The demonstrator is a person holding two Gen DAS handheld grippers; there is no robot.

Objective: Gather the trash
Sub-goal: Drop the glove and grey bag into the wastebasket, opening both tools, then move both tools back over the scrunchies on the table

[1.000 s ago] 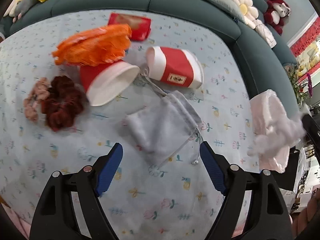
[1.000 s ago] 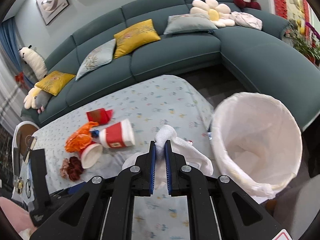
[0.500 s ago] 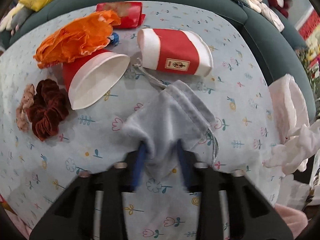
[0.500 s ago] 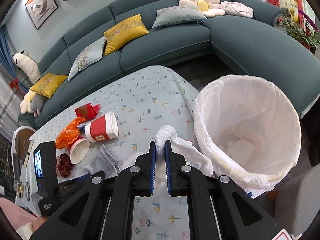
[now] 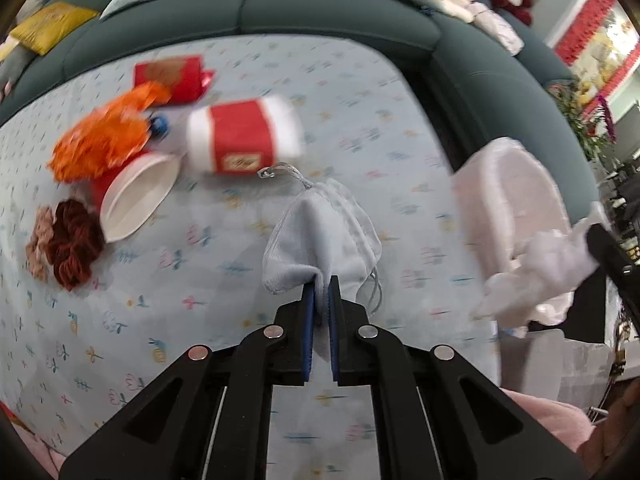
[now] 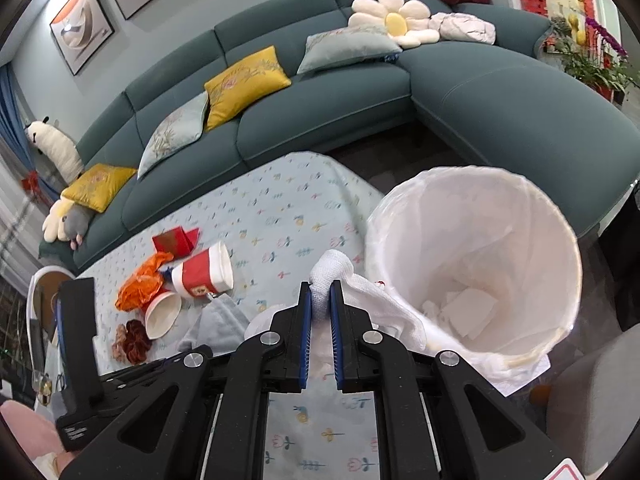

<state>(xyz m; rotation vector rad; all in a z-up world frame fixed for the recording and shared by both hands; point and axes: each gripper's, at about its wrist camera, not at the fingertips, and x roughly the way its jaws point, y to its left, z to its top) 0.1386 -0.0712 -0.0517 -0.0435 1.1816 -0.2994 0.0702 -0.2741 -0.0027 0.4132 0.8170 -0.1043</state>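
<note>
**tidy_bot:** Left wrist view: the left gripper [image 5: 321, 285] is clamped on a fold of the grey drawstring pouch [image 5: 320, 232], which is bunched up above the table [image 5: 120, 340]. Over on the right, the right gripper [image 6: 320, 295] is closed on a white cloth wad [image 6: 332, 270], held just beside the lined trash bin [image 6: 472, 264]. Any tips for the drop?

**couch_mod:** The wad should probably be carried fully over the bin's rim before the jaws are let go, since the trailing cloth could snag on the liner edge. The pouch's dangling cord [image 5: 280, 170] is best kept away from the cups.

**tidy_bot:** And the count?

**couch_mod:** Two paper cups are seen lying on their sides [image 5: 244, 140] [image 5: 138, 196], one orange crumpled wrapper [image 5: 104, 140], one red packet [image 5: 168, 78], two scrunchies [image 5: 74, 244] [image 5: 38, 240], one pouch, one cloth wad, one bin. Some white paper is already seen in the bin.
</note>
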